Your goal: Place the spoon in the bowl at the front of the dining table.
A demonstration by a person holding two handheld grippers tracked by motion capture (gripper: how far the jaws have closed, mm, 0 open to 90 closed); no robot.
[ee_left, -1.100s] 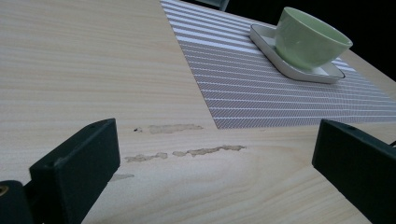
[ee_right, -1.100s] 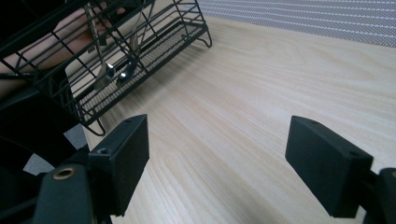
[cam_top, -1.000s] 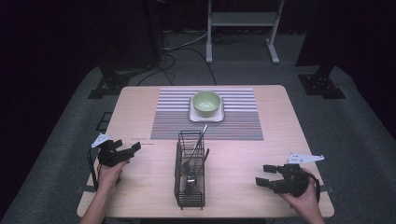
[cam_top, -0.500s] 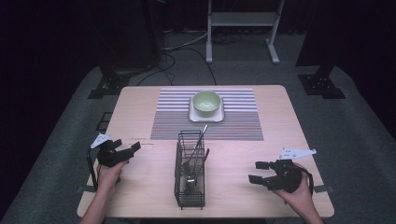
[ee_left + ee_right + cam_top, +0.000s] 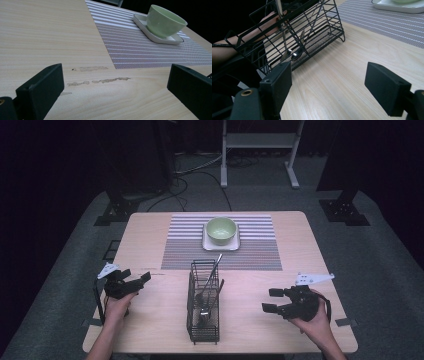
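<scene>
A: While both grippers sit low over the wooden table point(image 5: 150, 320), where is the wire cutlery basket point(image 5: 204, 312)?

B: It stands at the near middle of the table, between the two hands, its long side running near to far. Inside it lean a few pieces of metal cutlery point(image 5: 206, 292); one handle sticks out over the far end.

A: And the right gripper point(image 5: 272, 300)?

B: It is held at the near right, pointing left toward the basket, just beside it but not touching. Its jaws stand wide apart with nothing between them. In the right gripper view the basket point(image 5: 294, 37) rises at the left beyond the jaws, with a spoon bowl point(image 5: 297, 55) low inside against the mesh floor.

A: The left gripper point(image 5: 141, 281)?

B: It is at the near left, pointing right and a little far, well apart from the basket. Its jaws are also spread wide and empty, with bare wood between them in the left gripper view.

A: What lies farther back?

B: A striped placemat point(image 5: 190, 245) covers the far middle. On it sits a square white saucer point(image 5: 220, 243) carrying a pale green bowl point(image 5: 221, 229). The left gripper view shows the bowl point(image 5: 163, 22) at the far right on the mat point(image 5: 140, 47).
</scene>
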